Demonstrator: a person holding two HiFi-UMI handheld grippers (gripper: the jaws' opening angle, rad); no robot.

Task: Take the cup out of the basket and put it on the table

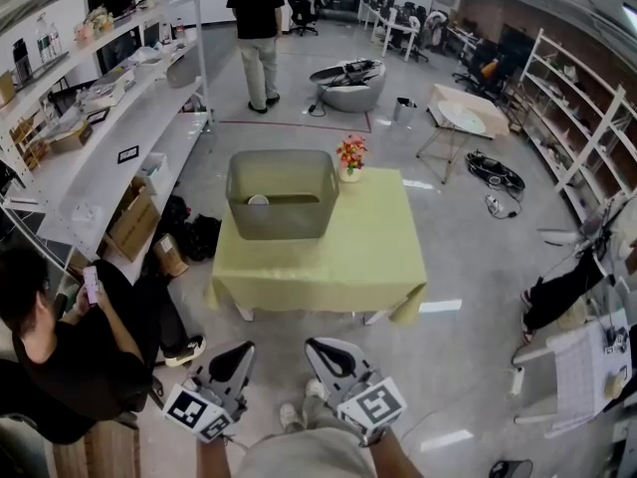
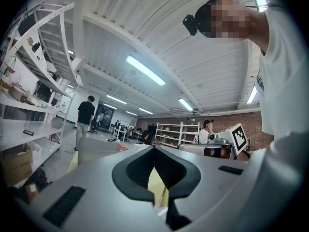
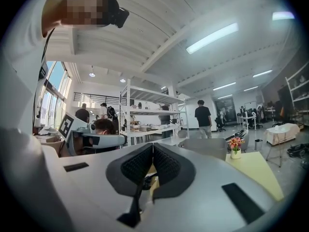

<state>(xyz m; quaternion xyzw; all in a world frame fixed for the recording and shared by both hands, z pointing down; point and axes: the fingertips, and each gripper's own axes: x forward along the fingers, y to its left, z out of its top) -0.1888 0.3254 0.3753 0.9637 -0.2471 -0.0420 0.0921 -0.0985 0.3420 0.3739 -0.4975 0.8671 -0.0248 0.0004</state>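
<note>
A grey plastic basket [image 1: 283, 193] stands on the far left part of a table covered with a yellow-green cloth [image 1: 358, 257]. Inside the basket, at its left, lies a small white cup [image 1: 258, 199]. Both grippers hang low near my body, well short of the table's front edge. My left gripper [image 1: 243, 350] is shut with nothing in it, and in its own view the jaws meet at the tips of the left gripper [image 2: 154, 149]. My right gripper [image 1: 315, 347] is shut and empty too, with the tips of the right gripper [image 3: 153, 146] pressed together. The basket [image 3: 205, 147] shows past it.
A small pot of flowers [image 1: 350, 157] stands on the table just right of the basket. White shelving [image 1: 100, 118] with boxes runs along the left. A seated person holding a phone [image 1: 60, 347] is at my lower left. Another person [image 1: 257, 33] stands far behind the table.
</note>
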